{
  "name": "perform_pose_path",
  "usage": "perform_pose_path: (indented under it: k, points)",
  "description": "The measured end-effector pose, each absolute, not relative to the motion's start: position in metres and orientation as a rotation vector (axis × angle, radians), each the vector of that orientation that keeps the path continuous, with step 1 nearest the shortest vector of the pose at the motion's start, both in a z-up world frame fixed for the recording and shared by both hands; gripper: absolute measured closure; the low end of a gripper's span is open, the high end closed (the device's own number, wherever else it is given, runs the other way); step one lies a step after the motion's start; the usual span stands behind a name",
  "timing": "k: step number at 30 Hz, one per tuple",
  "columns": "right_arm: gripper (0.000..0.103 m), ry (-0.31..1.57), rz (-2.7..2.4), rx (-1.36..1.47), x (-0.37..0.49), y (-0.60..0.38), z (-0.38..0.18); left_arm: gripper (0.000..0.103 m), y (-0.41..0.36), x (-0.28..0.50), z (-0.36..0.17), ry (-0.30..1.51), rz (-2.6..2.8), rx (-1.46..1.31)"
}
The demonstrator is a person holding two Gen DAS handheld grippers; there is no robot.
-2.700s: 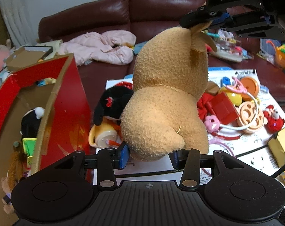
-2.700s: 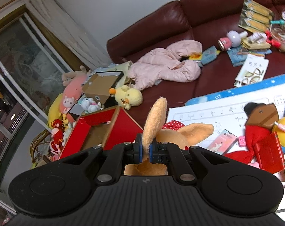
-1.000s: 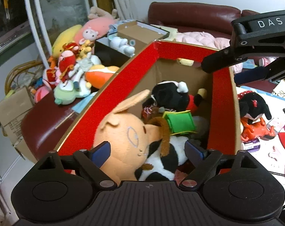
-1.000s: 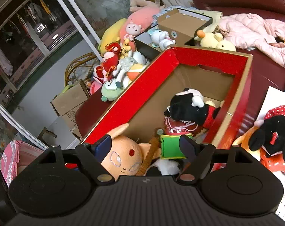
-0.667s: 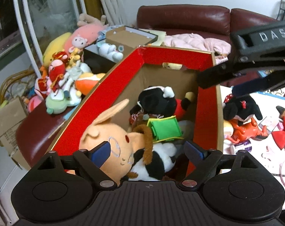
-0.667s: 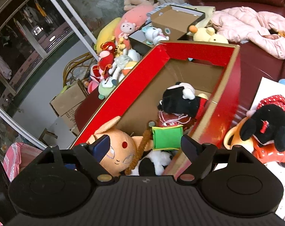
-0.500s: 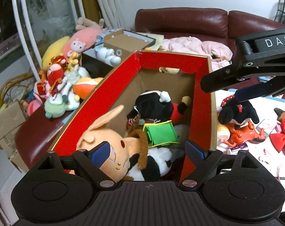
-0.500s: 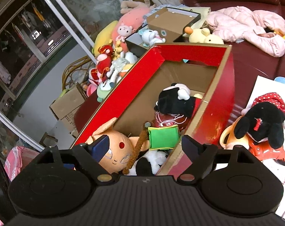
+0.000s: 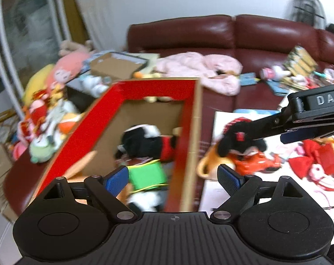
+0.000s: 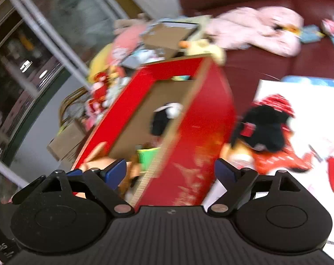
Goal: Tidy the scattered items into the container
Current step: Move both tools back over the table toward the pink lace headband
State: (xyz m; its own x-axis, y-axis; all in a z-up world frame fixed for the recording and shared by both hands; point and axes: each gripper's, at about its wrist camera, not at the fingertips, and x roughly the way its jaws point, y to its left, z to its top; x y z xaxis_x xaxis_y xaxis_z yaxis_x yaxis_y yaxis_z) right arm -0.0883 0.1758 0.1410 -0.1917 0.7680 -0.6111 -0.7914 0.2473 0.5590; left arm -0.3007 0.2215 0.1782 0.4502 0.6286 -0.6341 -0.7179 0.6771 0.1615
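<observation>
Red cardboard box holds several plush toys. Left gripper and right gripper both gape wide, gripping nothing.

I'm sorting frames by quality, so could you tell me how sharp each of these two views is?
Left wrist view: moderate motion smear on the red box, sofa fairly crisp. Right wrist view: heavy smear everywhere, the black plush barely readable; only the fingers stay sharp.
</observation>
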Motion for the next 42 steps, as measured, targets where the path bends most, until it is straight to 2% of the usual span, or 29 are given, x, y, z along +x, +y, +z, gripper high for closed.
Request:
perform_pose_path:
  k: [8,14,21,33,40,42]
  points:
    - [0.014,1.149,1.160,0.088,-0.018,0.108,0.104,0.008,0.186,-0.244,0.151,0.759,0.675,-0.107]
    - [0.014,1.236,0.894,0.219,0.035,0.036,0.053,0.008,0.156,-0.208,0.115,0.848,0.570,-0.048]
    - [0.014,1.310,0.719,0.303,0.055,-0.021,0.012,0.008,0.139,-0.169,0.075,0.925,0.470,-0.041]
    - [0.015,1.359,0.704,0.300,0.053,-0.029,-0.030,0.011,0.124,-0.120,-0.009,1.062,0.331,-0.076]
    - [0.016,1.380,0.712,0.284,0.051,-0.031,-0.045,0.011,0.114,-0.101,-0.031,1.072,0.294,-0.049]
    - [0.025,1.364,0.727,0.240,0.049,-0.028,-0.045,0.011,0.113,-0.094,-0.036,1.078,0.297,-0.039]
